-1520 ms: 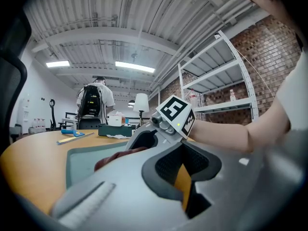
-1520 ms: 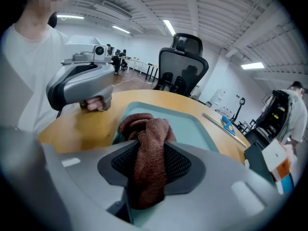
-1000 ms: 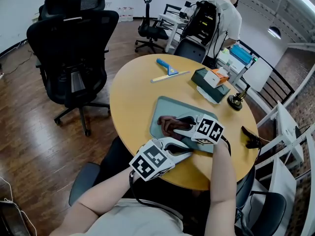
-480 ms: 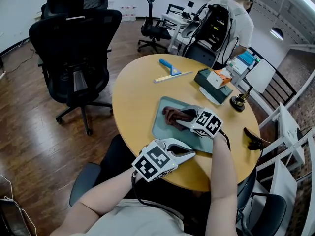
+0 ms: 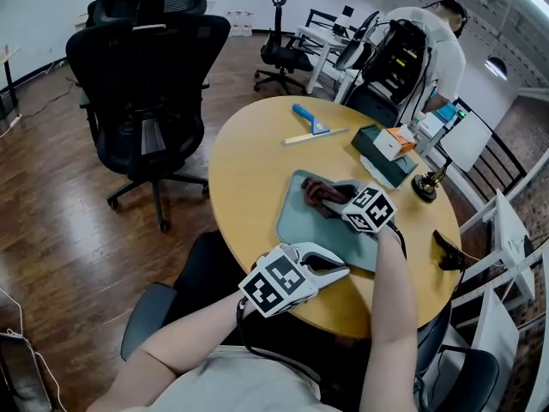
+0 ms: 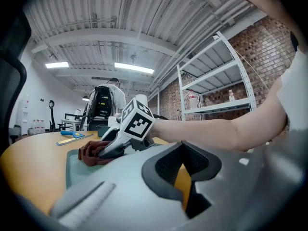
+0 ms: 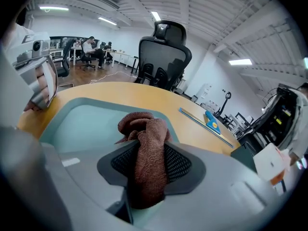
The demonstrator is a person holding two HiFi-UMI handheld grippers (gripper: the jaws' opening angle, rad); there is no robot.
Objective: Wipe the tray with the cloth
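Right tool clamps the brown cloth, pressing it onto the far corner of the tray on the worktop. Left tool sits by the near rim, jaws together, empty. Wiping looks under way; the near part seems left to do.

Right tongs clamp the cloth; left tongs sit closed, empty.

We've open tabletop left of the tray. Beyond tray: ruler, blue scraper. Right of tray: dark green box. On tray's far end: right gripper clamping cloth. Near edge: left gripper.
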